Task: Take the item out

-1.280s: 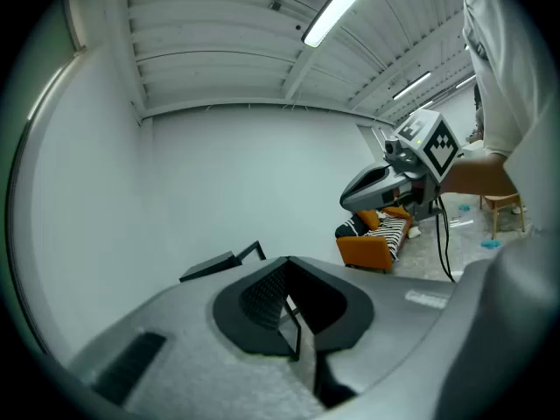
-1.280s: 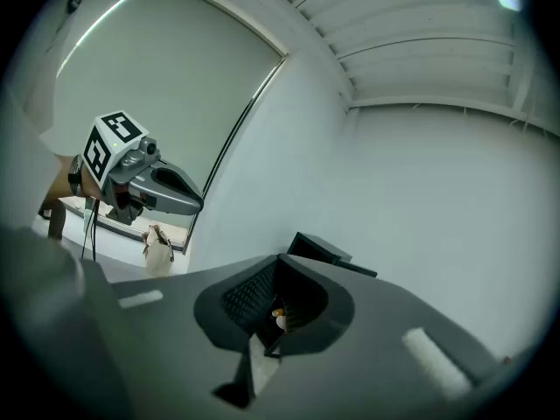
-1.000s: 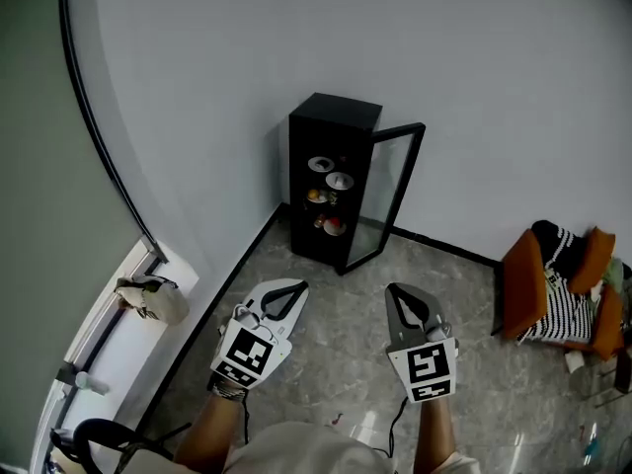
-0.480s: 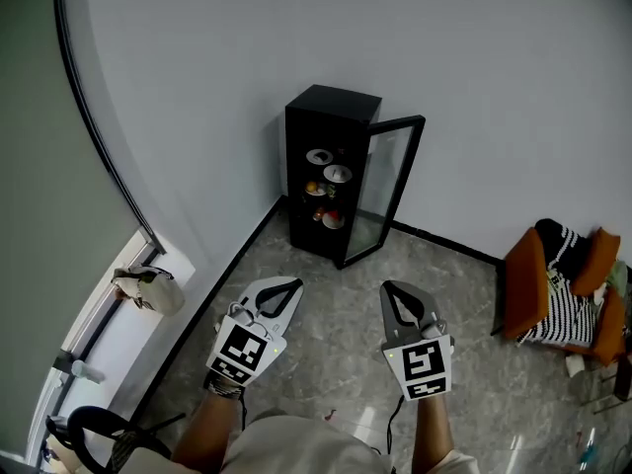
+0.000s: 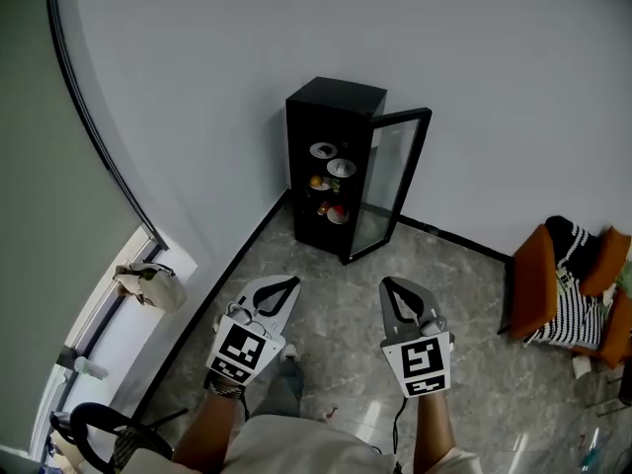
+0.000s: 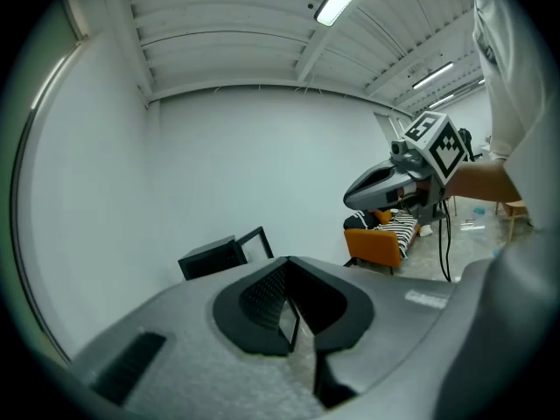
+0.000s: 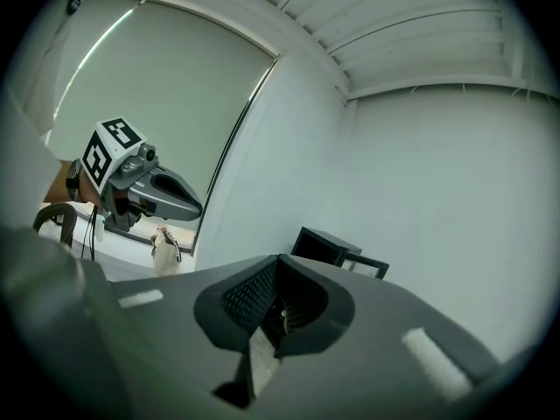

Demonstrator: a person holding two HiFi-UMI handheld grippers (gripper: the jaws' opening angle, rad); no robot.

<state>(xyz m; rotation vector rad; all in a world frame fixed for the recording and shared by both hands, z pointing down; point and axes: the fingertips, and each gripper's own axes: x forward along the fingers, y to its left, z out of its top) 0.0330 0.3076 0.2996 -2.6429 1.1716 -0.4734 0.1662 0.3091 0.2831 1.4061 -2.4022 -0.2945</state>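
A black cabinet (image 5: 334,117) stands against the wall with its glass door (image 5: 390,184) swung open to the right. On its shelves I see two pale bowls (image 5: 323,150), an orange item (image 5: 316,182) and a red item (image 5: 336,212). My left gripper (image 5: 286,282) and right gripper (image 5: 390,284) hover side by side over the floor, well short of the cabinet, both shut and empty. The left gripper view shows its jaws (image 6: 289,262) met at the tip, with the cabinet (image 6: 214,256) beyond. The right gripper (image 7: 278,259) points at the cabinet (image 7: 324,245) too.
An orange chair (image 5: 538,284) with a striped cloth (image 5: 573,289) stands at the right. A beige bag (image 5: 148,286) and a bottle (image 5: 87,368) sit on the window ledge at the left. A black chair back (image 5: 94,437) is at the lower left. A shoe (image 5: 286,368) shows between my arms.
The view has shifted slightly, with the chair sliding toward the right edge. A shoe has come into view on the floor between the arms. Both grippers stay shut and level.
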